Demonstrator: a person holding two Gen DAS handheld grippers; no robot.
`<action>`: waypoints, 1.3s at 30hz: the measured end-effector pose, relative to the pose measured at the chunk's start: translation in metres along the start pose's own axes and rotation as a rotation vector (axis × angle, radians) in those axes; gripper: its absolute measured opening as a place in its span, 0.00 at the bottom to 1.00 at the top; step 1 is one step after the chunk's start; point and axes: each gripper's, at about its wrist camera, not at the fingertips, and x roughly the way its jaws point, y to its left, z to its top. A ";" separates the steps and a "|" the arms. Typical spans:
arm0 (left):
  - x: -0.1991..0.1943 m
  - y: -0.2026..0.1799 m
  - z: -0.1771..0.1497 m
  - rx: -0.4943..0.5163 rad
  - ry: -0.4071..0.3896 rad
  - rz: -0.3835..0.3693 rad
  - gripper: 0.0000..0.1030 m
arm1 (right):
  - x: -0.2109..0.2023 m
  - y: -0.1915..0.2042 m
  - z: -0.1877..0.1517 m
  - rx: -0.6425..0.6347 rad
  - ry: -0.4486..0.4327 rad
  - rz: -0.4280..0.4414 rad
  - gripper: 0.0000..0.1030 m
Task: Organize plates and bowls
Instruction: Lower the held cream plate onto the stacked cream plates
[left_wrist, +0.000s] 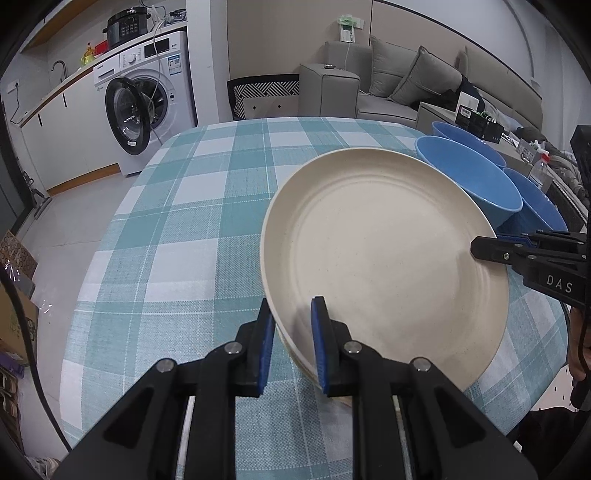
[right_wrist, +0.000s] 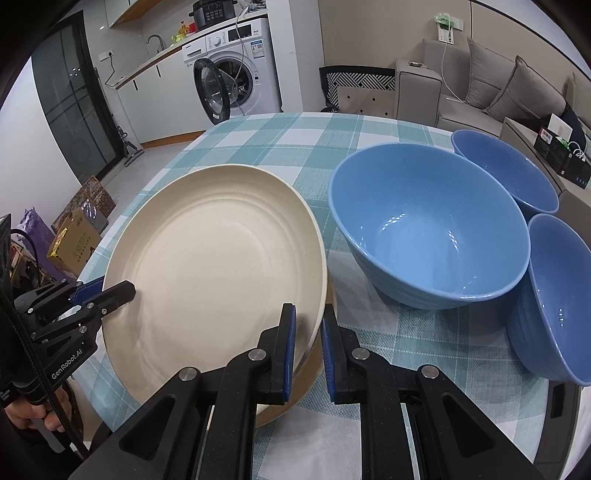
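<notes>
A cream plate (left_wrist: 380, 254) lies on top of other cream plates on the checked tablecloth (left_wrist: 184, 229). My left gripper (left_wrist: 293, 332) straddles the plate's near-left rim, one pad under it and one over it. My right gripper (right_wrist: 307, 339) straddles the same plate (right_wrist: 218, 266) at its near-right rim and also shows in the left wrist view (left_wrist: 480, 247). The left gripper shows in the right wrist view (right_wrist: 122, 291). Three blue bowls stand to the right: a large one (right_wrist: 428, 236), one behind (right_wrist: 506, 170), one at the near right (right_wrist: 554, 295).
The round table's edges fall away on the left and far side. A washing machine (left_wrist: 147, 92) with its door open stands beyond the table at the left. A grey sofa (left_wrist: 406, 81) is at the back right. Boxes (right_wrist: 74, 240) lie on the floor left.
</notes>
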 end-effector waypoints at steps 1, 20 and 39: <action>0.001 0.000 0.000 0.002 0.002 0.003 0.17 | 0.001 0.000 0.000 0.000 0.003 -0.002 0.13; 0.020 -0.003 -0.007 0.013 0.047 0.013 0.19 | 0.016 0.010 -0.006 -0.033 0.028 -0.075 0.13; 0.022 -0.012 -0.009 0.062 0.046 0.062 0.21 | 0.020 0.022 -0.013 -0.094 0.010 -0.164 0.14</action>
